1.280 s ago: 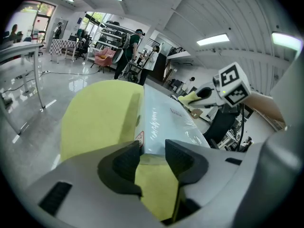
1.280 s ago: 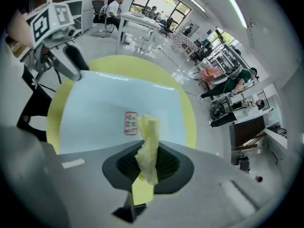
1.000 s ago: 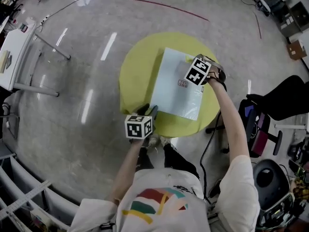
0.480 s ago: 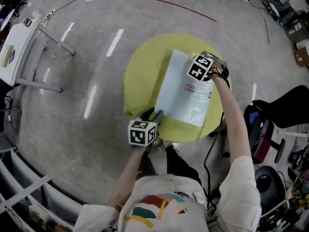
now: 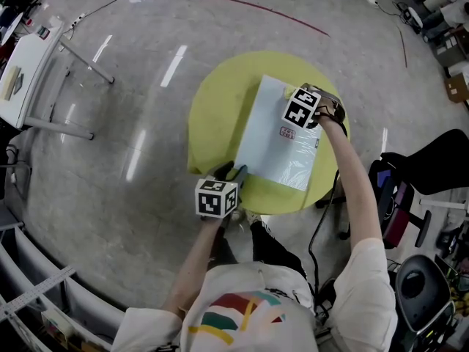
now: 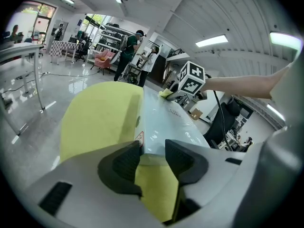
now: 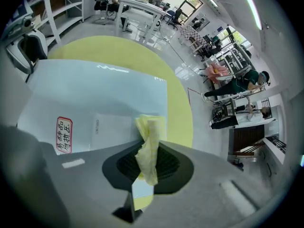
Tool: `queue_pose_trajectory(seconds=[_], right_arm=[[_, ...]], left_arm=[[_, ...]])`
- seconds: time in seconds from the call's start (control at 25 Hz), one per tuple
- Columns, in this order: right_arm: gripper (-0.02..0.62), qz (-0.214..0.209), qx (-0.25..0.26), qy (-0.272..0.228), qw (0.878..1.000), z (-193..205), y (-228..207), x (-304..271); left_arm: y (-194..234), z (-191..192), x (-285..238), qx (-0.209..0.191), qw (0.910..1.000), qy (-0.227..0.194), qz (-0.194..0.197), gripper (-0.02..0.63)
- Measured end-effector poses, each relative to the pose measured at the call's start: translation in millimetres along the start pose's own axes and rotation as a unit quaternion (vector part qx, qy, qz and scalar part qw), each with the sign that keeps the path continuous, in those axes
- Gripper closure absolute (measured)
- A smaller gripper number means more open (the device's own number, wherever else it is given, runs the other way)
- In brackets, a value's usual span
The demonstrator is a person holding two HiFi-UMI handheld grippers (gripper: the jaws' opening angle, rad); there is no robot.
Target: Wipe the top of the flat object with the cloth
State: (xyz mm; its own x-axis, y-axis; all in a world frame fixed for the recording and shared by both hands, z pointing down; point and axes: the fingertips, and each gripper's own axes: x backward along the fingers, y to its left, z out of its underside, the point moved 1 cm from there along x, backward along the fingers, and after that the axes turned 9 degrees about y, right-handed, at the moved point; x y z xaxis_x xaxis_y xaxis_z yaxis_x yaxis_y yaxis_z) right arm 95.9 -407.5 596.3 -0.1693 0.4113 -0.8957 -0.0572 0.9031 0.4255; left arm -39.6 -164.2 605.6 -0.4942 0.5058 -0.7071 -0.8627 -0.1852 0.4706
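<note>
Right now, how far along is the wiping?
Done: the right gripper has pinched the yellow cloth. In hand: it sits at the flat object's far corner, while the left gripper, jaws apart, straddles the near corner. Left: seemingly wiping the whole top.

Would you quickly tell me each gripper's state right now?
Left gripper: open, package corner between its jaws.
Right gripper: closed on the cloth.

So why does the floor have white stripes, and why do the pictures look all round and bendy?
Head view: the white stripes on the floor are ceiling lights reflecting. Left gripper view and right gripper view: a wide lens bends everything round and darkens the corners. Right gripper view: a glare line sits on the flat object, and the cloth looks big up close.
</note>
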Motion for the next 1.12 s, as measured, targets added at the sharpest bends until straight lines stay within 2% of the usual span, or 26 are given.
queue_pose_trajectory(seconds=[0.28,1.12], right_arm=[[0.568,-0.030,-0.005,-0.007,1.000,1,30,14],[0.568,-0.084,0.036,-0.017,0.996,0,142,55]], left_arm=[[0,0,-1,-0.003,1.0000,0.002,-0.001,0.436],[3,2,-3,-0.016,0.9998,0.014,0.003,0.436]])
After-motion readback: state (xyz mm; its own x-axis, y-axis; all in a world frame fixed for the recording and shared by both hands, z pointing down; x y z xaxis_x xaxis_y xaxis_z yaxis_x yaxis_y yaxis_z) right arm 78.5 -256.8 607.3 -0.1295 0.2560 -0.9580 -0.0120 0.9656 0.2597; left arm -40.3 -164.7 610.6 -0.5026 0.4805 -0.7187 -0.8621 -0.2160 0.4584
